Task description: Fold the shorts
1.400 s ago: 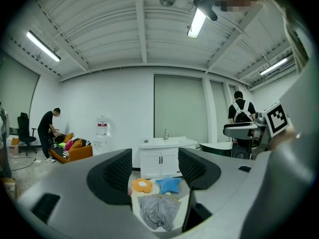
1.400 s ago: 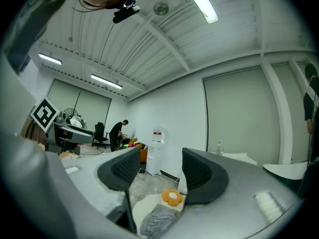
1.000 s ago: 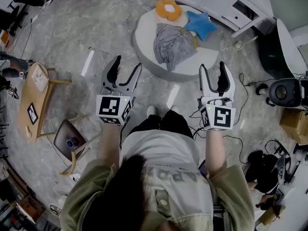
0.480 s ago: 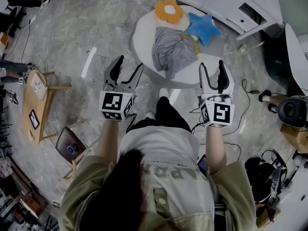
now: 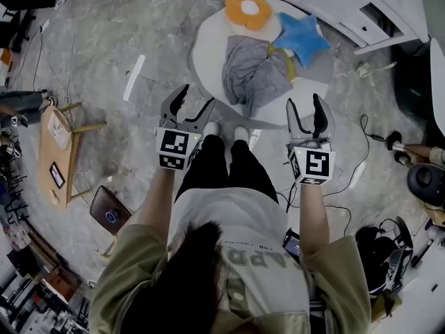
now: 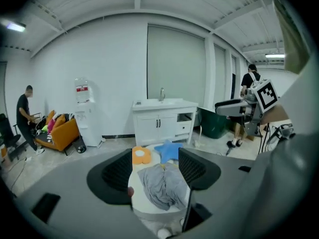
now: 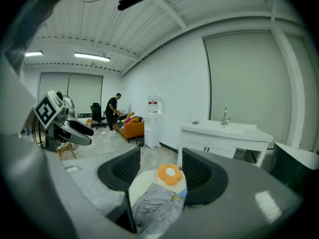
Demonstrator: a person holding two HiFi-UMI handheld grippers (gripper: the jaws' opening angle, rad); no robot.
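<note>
Crumpled grey shorts (image 5: 252,72) lie in a heap on a low round white table (image 5: 208,47), also seen ahead in the left gripper view (image 6: 163,184) and the right gripper view (image 7: 154,208). My left gripper (image 5: 195,103) hangs open near the table's front left edge, nothing between its fingers. My right gripper (image 5: 306,106) is open too, off the table's front right edge, empty. Both point toward the table and stand short of the shorts.
An orange flower cushion (image 5: 248,9) and a blue star cushion (image 5: 302,35) lie at the back of the table. A white cabinet (image 5: 348,5) stands behind it. A wooden stool (image 5: 55,148) and a small chair (image 5: 110,214) are at left. Cables (image 5: 361,152) run on the floor at right.
The person has stepped up to the round table, and both grippers have come forward and down toward its front edge. The jaws stay as wide as before.
</note>
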